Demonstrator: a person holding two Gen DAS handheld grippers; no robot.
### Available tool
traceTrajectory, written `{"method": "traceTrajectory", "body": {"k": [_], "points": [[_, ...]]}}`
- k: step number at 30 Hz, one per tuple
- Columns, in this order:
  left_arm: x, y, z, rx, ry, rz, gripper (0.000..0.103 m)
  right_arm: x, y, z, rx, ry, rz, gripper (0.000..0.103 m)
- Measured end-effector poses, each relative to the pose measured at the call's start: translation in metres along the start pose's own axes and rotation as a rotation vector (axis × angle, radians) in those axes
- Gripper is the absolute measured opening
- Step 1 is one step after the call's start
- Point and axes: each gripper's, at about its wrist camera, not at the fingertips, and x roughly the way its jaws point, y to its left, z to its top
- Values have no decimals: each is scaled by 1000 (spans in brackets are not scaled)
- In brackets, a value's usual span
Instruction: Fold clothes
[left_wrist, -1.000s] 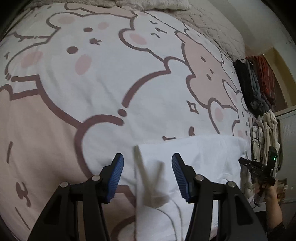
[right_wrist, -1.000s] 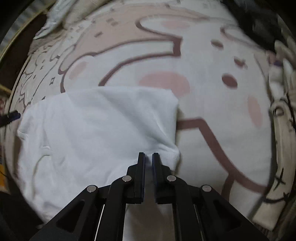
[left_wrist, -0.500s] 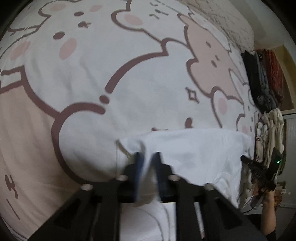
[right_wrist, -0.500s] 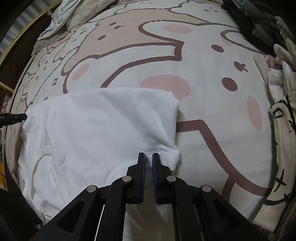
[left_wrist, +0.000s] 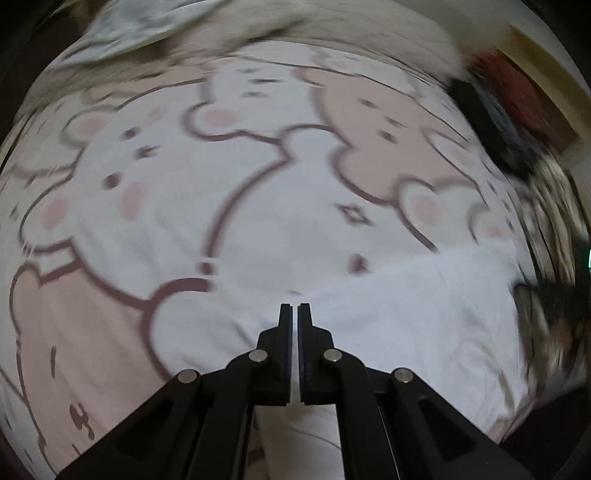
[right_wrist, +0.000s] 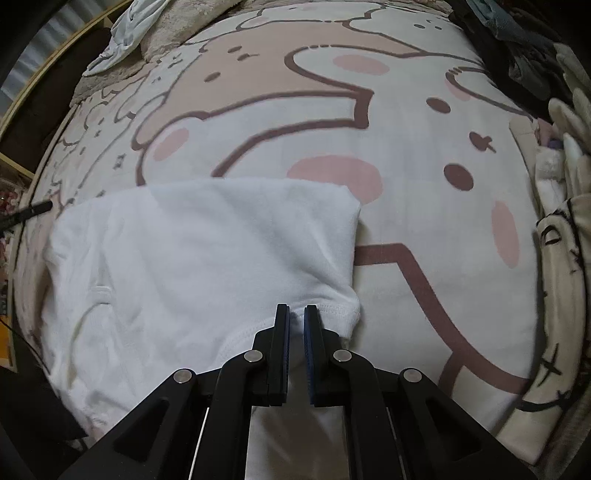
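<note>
**Two claws pinched on one white garment**

You have one white garment (right_wrist: 207, 266) lying on the bed, spread over the cartoon-animal bedspread (right_wrist: 424, 192). Your right claw (right_wrist: 296, 314) is clenched on its stitched hem, with a bunch of the white fabric caught in the narrow gap between the two blue-padded fingers (right_wrist: 308, 332); the folded corner of the cloth sits just to the right of that claw, and the rest of the garment stretches ahead and off to its left.

Your left claw (left_wrist: 294, 312) is squeezed nearly closed, and white fabric shows in the slit between its two fingers, so it grips the same garment (left_wrist: 406, 317), which runs away to that claw's right. This view is motion-blurred.

Far to the right of your right claw, at the bed's edge, lie two heaps: one of dark clothes (right_wrist: 517, 51) and one of pale clothes (right_wrist: 557, 236). Far ahead to its left, one light bluish cloth (right_wrist: 129, 29) lies crumpled.
</note>
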Motion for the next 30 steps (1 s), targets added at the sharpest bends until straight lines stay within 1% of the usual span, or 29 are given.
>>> {"method": "traceTrajectory", "body": {"k": [2, 3, 6, 7, 8, 10, 11, 14, 15, 16, 17, 18, 19, 20, 21, 23, 26, 29, 30], "points": [[7, -13, -8, 79, 35, 10, 3, -13, 3, 5, 1, -55, 25, 7], [14, -14, -12, 93, 62, 25, 3, -15, 6, 8, -9, -66, 28, 7], [34, -11, -24, 130, 135, 80, 3, -10, 17, 20, -47, -73, 22, 7], [40, -7, -28, 138, 152, 98, 3, -4, 18, 22, -58, -68, 6, 7], [42, -3, -31, 147, 154, 100, 3, 3, 19, 24, -68, -61, -12, 7], [41, 4, -34, 155, 153, 99, 3, 19, 12, 23, -85, -23, -118, 6], [37, 7, -34, 153, 150, 98, 3, 26, 3, 20, -81, -11, -144, 6], [24, 13, -33, 135, 121, 98, 3, 17, -15, 20, 13, -27, -72, 6], [18, 14, -32, 142, 96, 111, 4, 11, -18, 19, 36, -33, -69, 6], [12, 13, -30, 147, 74, 117, 12, 3, -18, 17, 35, -44, -83, 6], [6, 13, -28, 149, 44, 114, 29, -5, -18, 15, 26, -56, -102, 7], [2, 11, -25, 144, 16, 103, 38, -11, -19, 9, 25, -55, -103, 7], [-2, 9, -22, 136, -12, 90, 50, -16, -21, 2, 27, -49, -97, 7], [-4, 6, -17, 130, -35, 78, 51, -21, -22, -5, 30, -42, -92, 7], [-4, 3, -13, 123, -41, 67, 51, -26, -23, -12, 32, -36, -86, 7], [4, -4, -5, 98, -29, 61, 51, -37, -26, -26, 36, -24, -76, 7], [29, -8, 0, 47, 18, 101, 51, -42, -25, -46, 53, -3, -73, 7], [53, -13, 5, -4, 66, 142, 51, -39, -33, -62, 134, 24, -12, 7], [58, -15, 7, -14, 73, 154, 51, -38, -36, -66, 158, 30, -5, 7]]}}
